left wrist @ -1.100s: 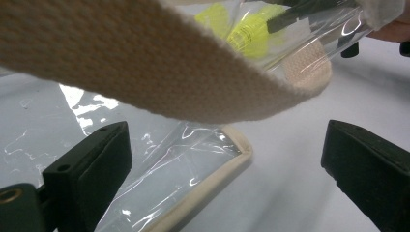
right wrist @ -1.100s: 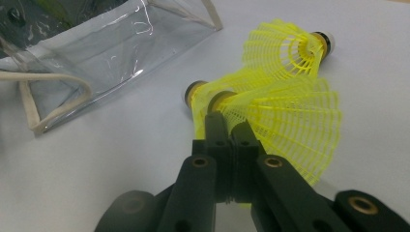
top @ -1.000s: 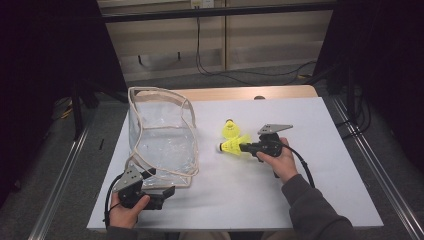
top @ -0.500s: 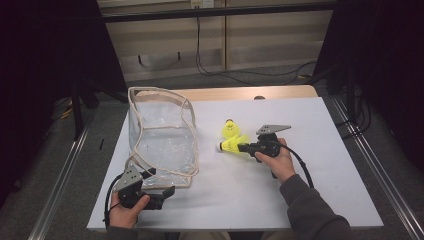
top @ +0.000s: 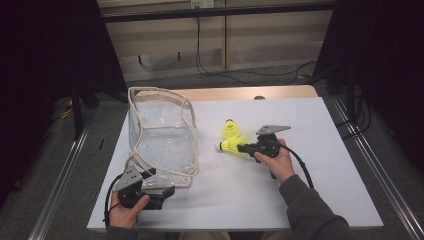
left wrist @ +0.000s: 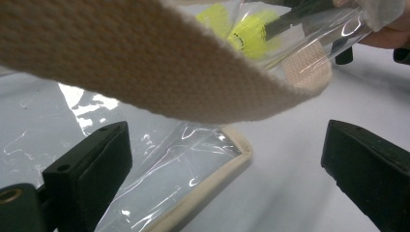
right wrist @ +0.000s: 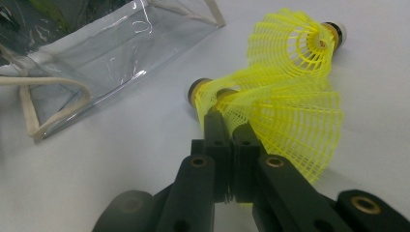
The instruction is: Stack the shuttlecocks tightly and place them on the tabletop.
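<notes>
Here, the right hand-held gripper point(right wrist: 227, 121) was clamped narrow on the mesh skirt of one yellow shuttlecock point(right wrist: 270, 116), whose long axis ran level, cork end toward the clear bag point(top: 162, 137). A second shuttlecock point(top: 230, 129) lay just beyond it, touching. The bag stood to the left of the held shuttlecock, its mouth facing up, near but apart. The left hand-held gripper point(top: 167, 192) stood wide open at the bag's near corner, gripping nothing, the cream strap point(left wrist: 159, 63) crossing above its jaws. All rested on a white counter point(top: 310, 200); dark surroundings and a grey floor lay beyond.
</notes>
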Tool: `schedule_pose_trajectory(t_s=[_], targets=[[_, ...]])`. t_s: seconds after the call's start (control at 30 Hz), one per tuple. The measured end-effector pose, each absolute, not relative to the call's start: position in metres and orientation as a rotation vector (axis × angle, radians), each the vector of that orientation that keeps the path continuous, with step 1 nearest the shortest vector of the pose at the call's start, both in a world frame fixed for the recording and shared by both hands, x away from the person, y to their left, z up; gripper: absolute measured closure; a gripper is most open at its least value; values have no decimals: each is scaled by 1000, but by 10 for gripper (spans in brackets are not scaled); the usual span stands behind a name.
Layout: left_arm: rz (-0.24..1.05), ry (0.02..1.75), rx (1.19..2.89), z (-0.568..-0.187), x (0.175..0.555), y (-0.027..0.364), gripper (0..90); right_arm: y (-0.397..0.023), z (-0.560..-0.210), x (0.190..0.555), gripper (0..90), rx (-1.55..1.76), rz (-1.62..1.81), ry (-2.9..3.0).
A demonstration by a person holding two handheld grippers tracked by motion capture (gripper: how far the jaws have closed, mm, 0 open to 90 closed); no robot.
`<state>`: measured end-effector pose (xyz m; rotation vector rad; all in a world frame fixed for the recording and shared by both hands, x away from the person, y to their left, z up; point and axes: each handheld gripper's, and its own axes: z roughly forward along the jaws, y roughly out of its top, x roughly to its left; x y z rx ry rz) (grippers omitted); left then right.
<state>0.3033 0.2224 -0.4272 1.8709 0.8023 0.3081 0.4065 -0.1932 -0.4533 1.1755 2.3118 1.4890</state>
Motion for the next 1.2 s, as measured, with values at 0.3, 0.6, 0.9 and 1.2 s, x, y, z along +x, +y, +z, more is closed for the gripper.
schedule_pose_trajectory(t_s=[0.3,0.6,0.9,1.2], targets=[[308,803,1870,-427,303,222,39,-193,-455,406,861,1188,1482,2314],[308,803,1870,-427,303,222,39,-193,-456,406,768,1197,1451,2309],[308,805,1869,-427,303,222,39,-193,-456,406,736,1197,1434,2315],[308,804,1870,-427,303,222,39,-193,-456,406,698,1193,1425,2314]])
